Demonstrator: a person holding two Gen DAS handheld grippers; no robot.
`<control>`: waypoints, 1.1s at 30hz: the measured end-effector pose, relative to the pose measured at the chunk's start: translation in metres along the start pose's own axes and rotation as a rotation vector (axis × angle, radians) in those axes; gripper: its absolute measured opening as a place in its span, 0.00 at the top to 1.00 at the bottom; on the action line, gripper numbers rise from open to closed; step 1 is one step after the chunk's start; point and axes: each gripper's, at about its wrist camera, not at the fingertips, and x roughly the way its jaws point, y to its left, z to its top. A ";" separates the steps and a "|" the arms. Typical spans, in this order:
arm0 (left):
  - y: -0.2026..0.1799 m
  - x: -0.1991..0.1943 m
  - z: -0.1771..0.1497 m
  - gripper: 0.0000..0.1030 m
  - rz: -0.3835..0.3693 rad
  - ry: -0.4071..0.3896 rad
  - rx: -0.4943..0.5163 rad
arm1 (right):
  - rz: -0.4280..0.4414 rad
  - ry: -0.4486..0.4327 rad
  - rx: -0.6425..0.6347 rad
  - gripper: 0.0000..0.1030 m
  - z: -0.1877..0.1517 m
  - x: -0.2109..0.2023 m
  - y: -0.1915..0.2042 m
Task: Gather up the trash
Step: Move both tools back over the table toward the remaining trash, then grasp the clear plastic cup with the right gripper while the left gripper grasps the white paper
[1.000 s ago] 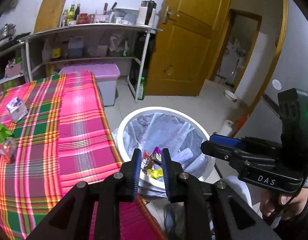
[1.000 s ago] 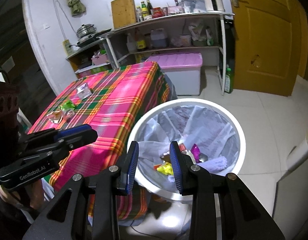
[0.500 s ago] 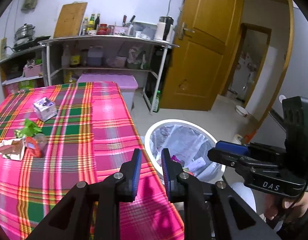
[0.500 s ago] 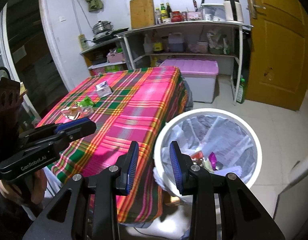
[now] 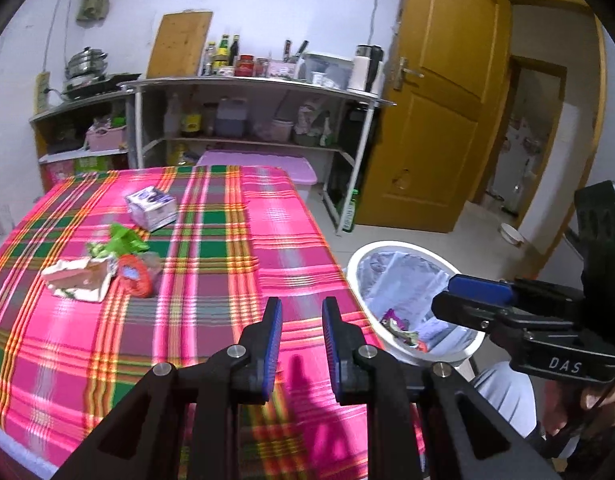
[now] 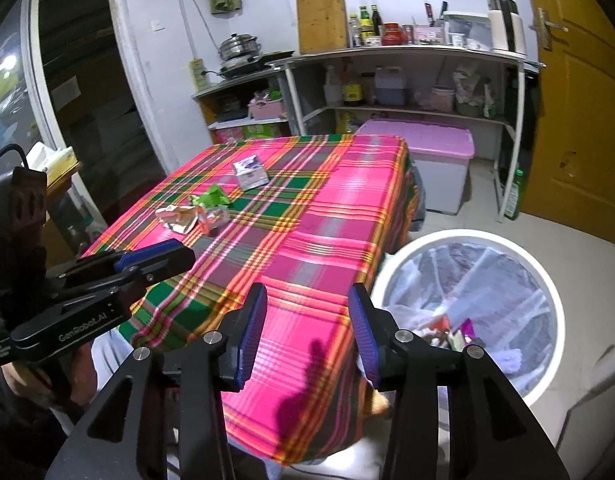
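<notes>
Both grippers empty, left gripper (image 5: 300, 344) part open, right gripper (image 6: 307, 336) wider, aimed over tablecloth (image 5: 211, 288) since wrappers (image 5: 103, 272) lay ahead-left of fingers, bin (image 6: 463, 312) right.

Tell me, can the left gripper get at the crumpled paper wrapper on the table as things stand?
Probably yes. The left gripper is open and empty over the tablecloth, and only bare cloth lies between it and the crumpled paper wrapper. The red-rimmed piece touches the wrapper's far side, not the approach.
</notes>
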 end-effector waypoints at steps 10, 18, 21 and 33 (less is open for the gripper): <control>0.051 -0.015 -0.007 0.70 0.092 -0.016 -0.072 | 0.072 0.030 -0.047 0.50 0.013 0.032 0.030; 0.096 -0.022 -0.006 0.60 0.158 -0.039 -0.136 | 0.119 0.066 -0.108 0.44 0.028 0.066 0.056; 0.113 -0.022 -0.006 0.58 0.182 -0.040 -0.153 | 0.136 0.079 -0.132 0.44 0.035 0.080 0.065; 0.171 -0.013 0.003 0.47 0.242 -0.042 -0.219 | 0.198 0.151 -0.231 0.42 0.064 0.154 0.092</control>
